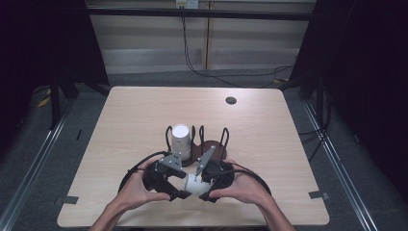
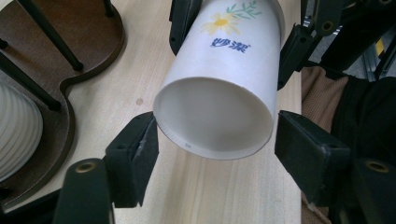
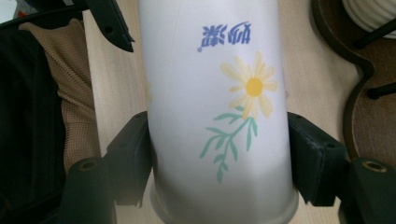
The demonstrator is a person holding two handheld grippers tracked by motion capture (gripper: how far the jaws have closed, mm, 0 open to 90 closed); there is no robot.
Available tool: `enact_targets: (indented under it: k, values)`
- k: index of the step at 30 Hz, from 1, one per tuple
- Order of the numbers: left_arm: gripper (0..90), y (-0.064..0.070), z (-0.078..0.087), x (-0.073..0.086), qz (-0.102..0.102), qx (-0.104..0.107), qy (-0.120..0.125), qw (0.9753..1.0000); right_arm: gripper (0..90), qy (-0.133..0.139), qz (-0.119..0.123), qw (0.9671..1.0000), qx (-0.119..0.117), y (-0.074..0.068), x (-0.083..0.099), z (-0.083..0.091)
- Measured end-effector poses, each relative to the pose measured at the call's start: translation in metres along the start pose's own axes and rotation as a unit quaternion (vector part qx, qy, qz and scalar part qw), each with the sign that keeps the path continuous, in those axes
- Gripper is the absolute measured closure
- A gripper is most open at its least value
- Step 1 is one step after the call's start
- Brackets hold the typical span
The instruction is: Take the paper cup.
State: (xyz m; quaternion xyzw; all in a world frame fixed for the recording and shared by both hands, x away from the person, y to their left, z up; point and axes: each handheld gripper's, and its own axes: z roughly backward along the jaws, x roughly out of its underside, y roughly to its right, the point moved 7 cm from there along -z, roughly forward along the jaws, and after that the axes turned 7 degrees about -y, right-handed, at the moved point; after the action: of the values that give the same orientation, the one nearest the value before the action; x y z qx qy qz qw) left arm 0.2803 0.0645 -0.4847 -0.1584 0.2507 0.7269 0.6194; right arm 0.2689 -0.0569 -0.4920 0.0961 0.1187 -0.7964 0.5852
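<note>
Behind paper cup (image 1: pixel 195 184), wooden rack (image 1: pixel 214 149), ribbed cup (image 1: pixel 181 141)

White paper cup (image 3: pixel 219 112) with a yellow daisy, green stem and blue lettering; dark brown rack (image 2: pixel 70 84); pale wood-grain tabletop (image 1: pixel 144 115).

The surface (image 1: pixel 144 115) is seen from above and in front by the high view, fairly far off. The paper cup (image 2: pixel 219 88) is faced closely from opposite ends by both gripper views (the wooden rack (image 3: pixel 359 70) is shared too).
</note>
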Motion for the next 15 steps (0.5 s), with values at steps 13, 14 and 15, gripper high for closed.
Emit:
enact_targets:
  k: [13,14,15]
  values:
    - [27.4,0.0022,-0.0057,-0.0009,0.010,0.018,0.005,0.9998,31.5,0.008,0.017,0.9997,-0.015,-0.0060,-0.0051,-0.0057]
    - [27.6,0.0025,-0.0068,-0.0009,0.009,0.014,0.001,0.9999,31.5,0.010,0.020,0.9997,-0.014,-0.0054,-0.0054,-0.0058]
    - [27.6,0.0019,-0.0072,-0.0005,0.006,0.015,-0.003,0.9999,31.5,0.008,0.016,0.9997,-0.015,-0.0060,-0.0051,-0.0054]
